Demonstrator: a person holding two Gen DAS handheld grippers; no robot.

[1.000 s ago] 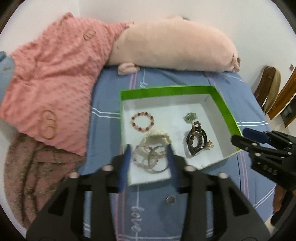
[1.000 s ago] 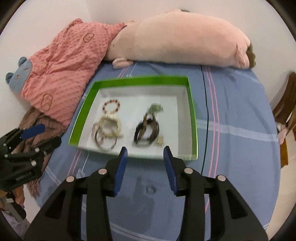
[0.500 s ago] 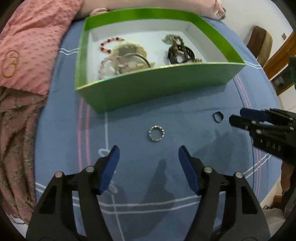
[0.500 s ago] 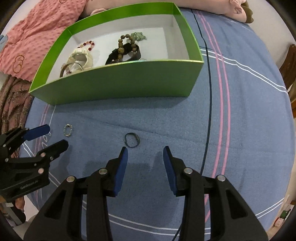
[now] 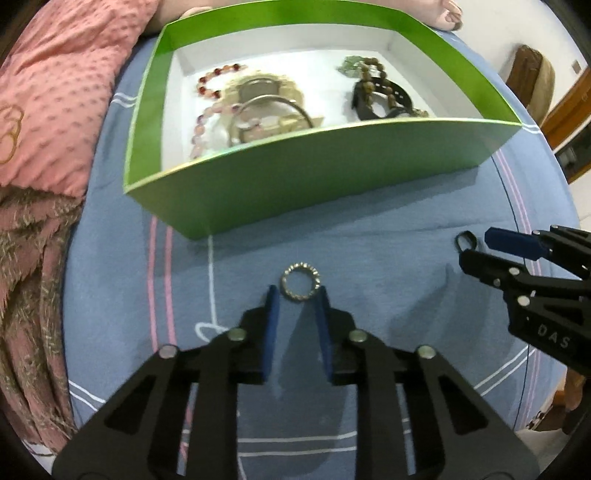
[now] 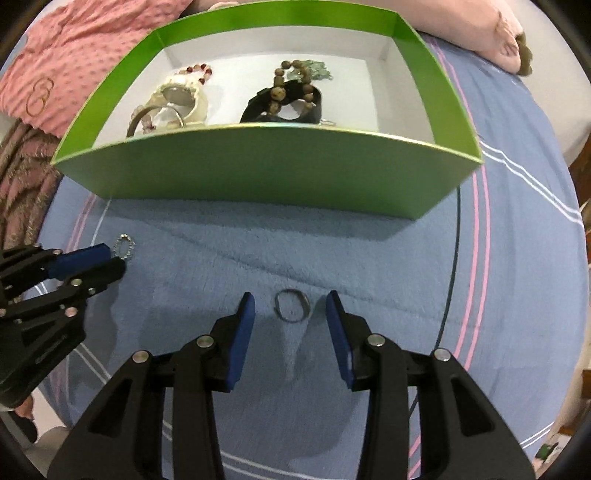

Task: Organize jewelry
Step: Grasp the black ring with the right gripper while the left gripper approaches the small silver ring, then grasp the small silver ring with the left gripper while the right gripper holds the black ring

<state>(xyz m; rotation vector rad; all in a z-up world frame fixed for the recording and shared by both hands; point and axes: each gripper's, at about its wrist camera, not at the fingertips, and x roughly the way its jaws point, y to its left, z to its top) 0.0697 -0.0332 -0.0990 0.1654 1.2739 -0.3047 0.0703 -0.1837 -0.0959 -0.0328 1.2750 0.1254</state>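
Both grippers are being held unclenched: left gripper (image 5: 297, 291) straddling the beaded ring (image 5: 300, 281), right gripper (image 6: 290, 304) around the thin ring (image 6: 291, 305). Risk: rings being pressed into the soft blanket (image 6: 388, 258) and missed.

1. You worked over a bed (image 6: 517, 229) covered in a blue blanket with pink, white and dark stripes.
2. At its far edge you had a long pale pink plush pillow (image 6: 491, 33) lying against a white wall (image 5: 491, 22).
3. To your left lay a pink dotted quilt (image 5: 55, 92), and below it a brownish fuzzy throw (image 5: 33, 277) hung off the bed's side.
4. To your right stood brown wooden furniture (image 5: 535, 81) near a wooden door frame (image 5: 569, 110).
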